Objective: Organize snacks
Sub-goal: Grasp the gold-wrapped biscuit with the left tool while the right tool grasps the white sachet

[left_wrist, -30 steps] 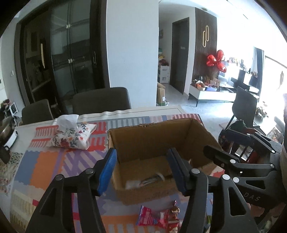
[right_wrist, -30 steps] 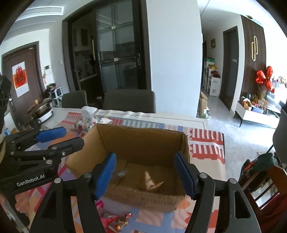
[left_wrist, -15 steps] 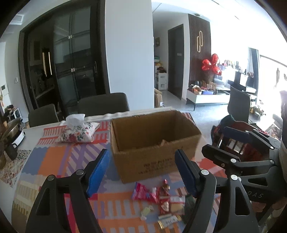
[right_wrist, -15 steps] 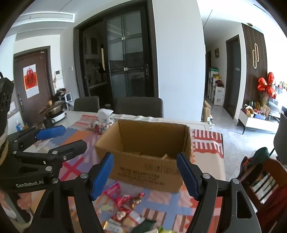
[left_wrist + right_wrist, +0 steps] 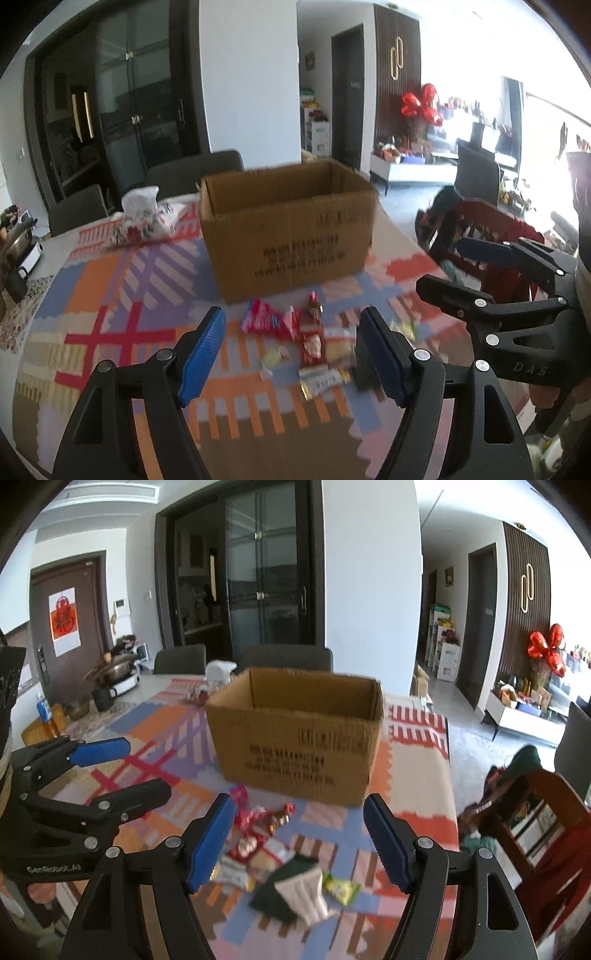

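Observation:
An open cardboard box [image 5: 288, 229] [image 5: 299, 738] stands on the patterned tablecloth. Before it lies a pile of small snack packets [image 5: 310, 339] [image 5: 258, 834]: red wrappers, a pale packet, a dark green pouch [image 5: 284, 890] and a yellow-green packet [image 5: 341, 886]. My left gripper [image 5: 291, 354] is open and empty, held above the pile. My right gripper [image 5: 299, 842] is open and empty, also above the pile. Each gripper shows in the other's view, the right one [image 5: 480, 273] and the left one [image 5: 122, 771].
A floral tissue pouch [image 5: 147, 218] lies left of the box. A pot and cooker [image 5: 118, 675] stand at the table's far left. Dark chairs [image 5: 288, 657] stand behind the table. A red-brown wooden chair [image 5: 532, 827] stands at the right edge.
Both grippers have pulled back and lifted away from the box. The box's inside is out of sight now, and the snack pile before it has come into view.

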The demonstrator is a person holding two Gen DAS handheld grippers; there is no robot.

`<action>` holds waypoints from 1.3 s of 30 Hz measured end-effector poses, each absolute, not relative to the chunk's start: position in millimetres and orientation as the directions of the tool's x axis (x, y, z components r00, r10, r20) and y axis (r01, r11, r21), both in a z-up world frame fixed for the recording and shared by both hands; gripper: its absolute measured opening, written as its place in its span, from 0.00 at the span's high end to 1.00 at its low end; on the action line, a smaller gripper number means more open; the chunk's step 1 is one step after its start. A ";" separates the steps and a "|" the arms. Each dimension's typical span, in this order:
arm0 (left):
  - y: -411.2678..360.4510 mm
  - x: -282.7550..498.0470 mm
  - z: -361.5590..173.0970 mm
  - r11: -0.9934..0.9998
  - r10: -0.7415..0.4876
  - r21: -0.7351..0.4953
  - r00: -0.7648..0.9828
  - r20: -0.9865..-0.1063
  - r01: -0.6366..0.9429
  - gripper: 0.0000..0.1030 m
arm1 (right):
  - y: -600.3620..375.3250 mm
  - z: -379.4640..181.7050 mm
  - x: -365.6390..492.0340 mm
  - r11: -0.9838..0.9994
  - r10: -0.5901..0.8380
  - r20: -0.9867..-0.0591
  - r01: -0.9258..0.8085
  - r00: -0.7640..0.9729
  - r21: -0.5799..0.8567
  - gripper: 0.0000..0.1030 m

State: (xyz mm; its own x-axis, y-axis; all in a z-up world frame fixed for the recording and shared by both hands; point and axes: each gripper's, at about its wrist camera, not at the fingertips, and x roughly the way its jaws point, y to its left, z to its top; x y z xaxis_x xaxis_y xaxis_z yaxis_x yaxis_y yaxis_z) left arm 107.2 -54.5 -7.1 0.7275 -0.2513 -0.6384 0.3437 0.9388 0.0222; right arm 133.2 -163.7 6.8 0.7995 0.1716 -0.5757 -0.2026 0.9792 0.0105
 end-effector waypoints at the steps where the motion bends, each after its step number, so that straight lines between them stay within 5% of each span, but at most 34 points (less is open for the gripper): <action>1: -54.4 103.8 -11.0 0.938 -0.253 0.020 0.721 -0.645 0.347 0.28 | -163.6 1.4 130.9 0.980 0.167 -0.586 -0.201 0.793 0.006 0.29; 20: -67.4 125.7 -108.6 0.918 -0.266 -0.047 0.522 -0.811 0.395 0.28 | -170.8 -91.1 133.7 0.988 0.116 -0.764 -0.150 0.635 0.025 0.29; 31: -74.4 151.7 -139.3 0.902 -0.293 -0.080 0.466 -0.835 0.425 0.31 | -170.1 -118.2 151.0 0.991 0.098 -0.806 -0.136 0.584 0.022 0.29; 34: -75.8 154.5 -143.6 0.902 -0.298 -0.090 0.456 -0.839 0.423 0.36 | -169.7 -120.4 152.7 0.991 0.103 -0.808 -0.134 0.580 0.031 0.30; 36: -76.8 152.6 -141.9 0.898 -0.304 -0.092 0.456 -0.837 0.430 0.52 | -168.5 -121.1 153.5 0.990 0.106 -0.810 -0.137 0.577 0.032 0.33; 39: -75.4 149.8 -139.5 0.889 -0.341 -0.140 0.426 -0.838 0.436 0.61 | -168.0 -121.8 153.1 0.988 0.128 -0.812 -0.146 0.569 0.054 0.36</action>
